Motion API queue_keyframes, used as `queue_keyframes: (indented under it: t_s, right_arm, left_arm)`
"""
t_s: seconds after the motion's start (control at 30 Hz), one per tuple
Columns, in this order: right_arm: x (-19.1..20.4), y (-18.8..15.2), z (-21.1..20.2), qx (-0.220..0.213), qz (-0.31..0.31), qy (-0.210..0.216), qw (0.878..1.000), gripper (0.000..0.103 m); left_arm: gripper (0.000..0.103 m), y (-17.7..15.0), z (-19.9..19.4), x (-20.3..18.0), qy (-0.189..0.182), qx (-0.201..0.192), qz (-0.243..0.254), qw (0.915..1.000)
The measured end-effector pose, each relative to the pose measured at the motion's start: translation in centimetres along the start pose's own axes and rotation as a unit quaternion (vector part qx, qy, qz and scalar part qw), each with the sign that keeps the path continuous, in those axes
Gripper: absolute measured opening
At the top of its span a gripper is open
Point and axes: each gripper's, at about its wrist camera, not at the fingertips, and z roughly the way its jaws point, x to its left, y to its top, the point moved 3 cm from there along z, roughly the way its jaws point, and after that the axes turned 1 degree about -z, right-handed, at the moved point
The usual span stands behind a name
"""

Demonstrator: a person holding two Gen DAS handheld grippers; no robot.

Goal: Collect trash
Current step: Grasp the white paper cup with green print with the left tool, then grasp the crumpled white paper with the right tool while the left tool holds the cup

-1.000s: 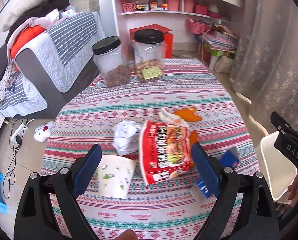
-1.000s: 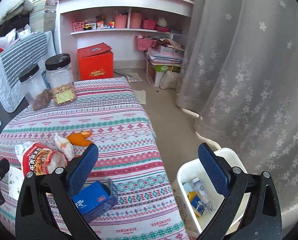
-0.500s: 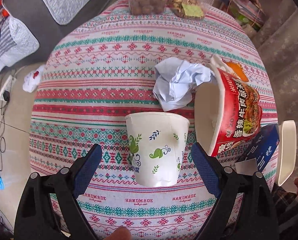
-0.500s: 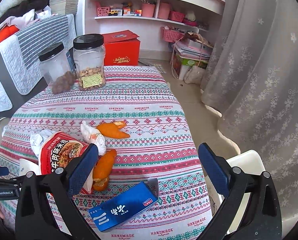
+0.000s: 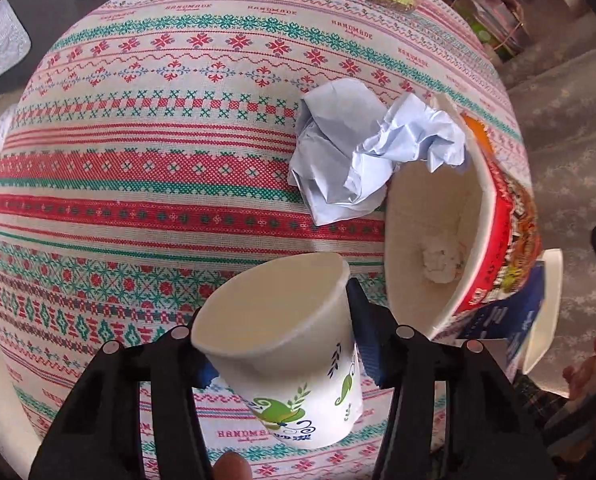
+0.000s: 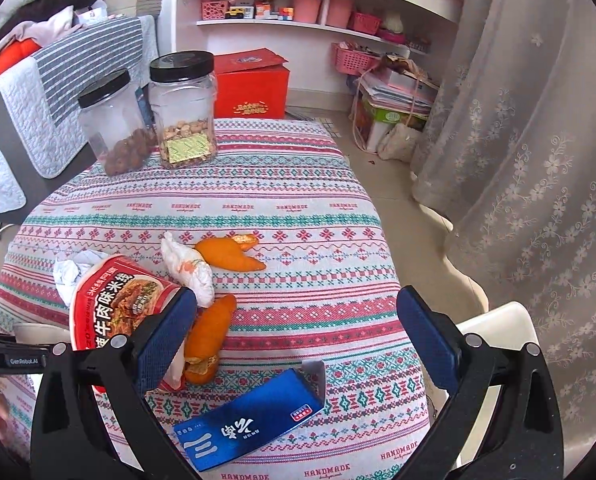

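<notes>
Beyond both grippers, patterned tablecloth (image 5: 146,184). Right of left gripper (image 5: 282,344), tipped noodle bowl (image 5: 497,240); ahead, crumpled paper (image 5: 361,160). Jaws just closing, clamping paper cup (image 5: 290,344) (leaf print). Right gripper (image 6: 298,344) spread, nothing grasped, above blue box (image 6: 250,420).

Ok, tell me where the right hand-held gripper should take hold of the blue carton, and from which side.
Grip the blue carton across its two long edges near the middle, coming down from above. It lies flat on the tablecloth, so its narrow width suits the open right hand-held gripper. Its open flap end looks flimsy, so probably avoid that.
</notes>
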Motion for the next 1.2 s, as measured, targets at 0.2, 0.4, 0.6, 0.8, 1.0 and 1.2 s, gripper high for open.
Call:
queue_keyframes:
  t_s: [0.2, 0.4, 0.6, 0.8, 1.0, 1.2]
  right_arm:
    - [4.6, 0.1, -0.9, -0.02, -0.131, 0.084, 0.988, 0.096]
    - [13.3, 0.8, -2.4, -0.044, -0.345, 0.124, 0.93, 0.095]
    - [20.2, 1.2, 0.0, 0.017, -0.471, 0.135, 0.871, 0.078]
    - [22.2, 0.2, 3.5, 0.082, -0.525, 0.116, 0.839, 0.055]
    - [22.5, 1.0, 4.6, 0.108, -0.482, 0.14, 0.858, 0.035]
    - [22.1, 1.1, 4.0, 0.106, -0.446, 0.162, 0.874, 0.019]
  left_arm:
    - [0.046, -0.6, -4.3, 2.2, -0.041, -0.047, -0.025, 0.9977]
    - [0.046, 0.6, -9.0, 4.3, -0.067, -0.113, -0.058, 0.9896]
    - [0.047, 1.6, -12.0, 6.4, -0.086, -0.154, -0.086, 0.9806]
    - [0.047, 1.8, -13.9, 9.6, -0.106, -0.173, -0.122, 0.9716]
    - [0.047, 2.1, -13.3, 10.3, -0.106, -0.166, -0.132, 0.9715]
    - [0.047, 2.2, -13.1, 10.3, -0.107, -0.165, -0.134, 0.9714]
